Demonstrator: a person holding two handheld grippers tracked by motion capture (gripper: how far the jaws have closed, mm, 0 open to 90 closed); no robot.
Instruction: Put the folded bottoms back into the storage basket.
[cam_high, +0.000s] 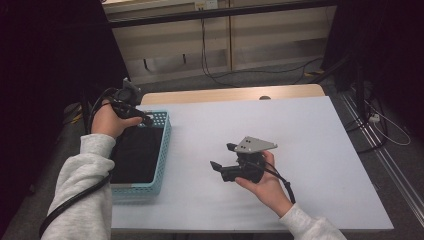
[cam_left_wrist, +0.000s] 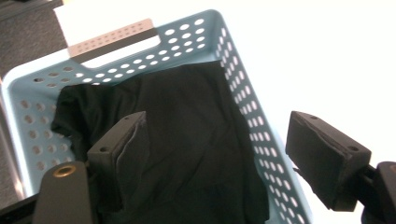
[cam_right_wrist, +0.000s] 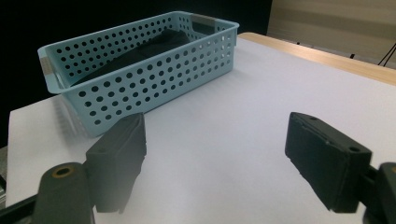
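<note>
**Both grippers open, black cloth lying in the blue basket**

A light-blue perforated plastic basket (cam_high: 165, 150) stands at the left edge of the white table (cam_high: 310, 150). Inside it lies a black cloth (cam_left_wrist: 187, 140), loosely folded and covering most of the basket's floor; in the left gripper view one rumpled corner reaches toward the basket's far-left wall.

The left gripper (cam_high: 142, 119) hovers over the far end of the basket, held in the person's left hand (cam_high: 107, 122). Its jaws stand wide apart, with nothing between them; in its own view one jaw hangs above the cloth and the other above the basket's rim and the table beside it. No pad touches the cloth.

The right gripper (cam_high: 222, 157) is held over the bare middle of the table, well apart from the basket and pointing toward it. Its jaws are also spread wide and hold nothing. The right hand (cam_high: 265, 182) grips its body from below, and the grey three-cornered plate sits on top.
</note>
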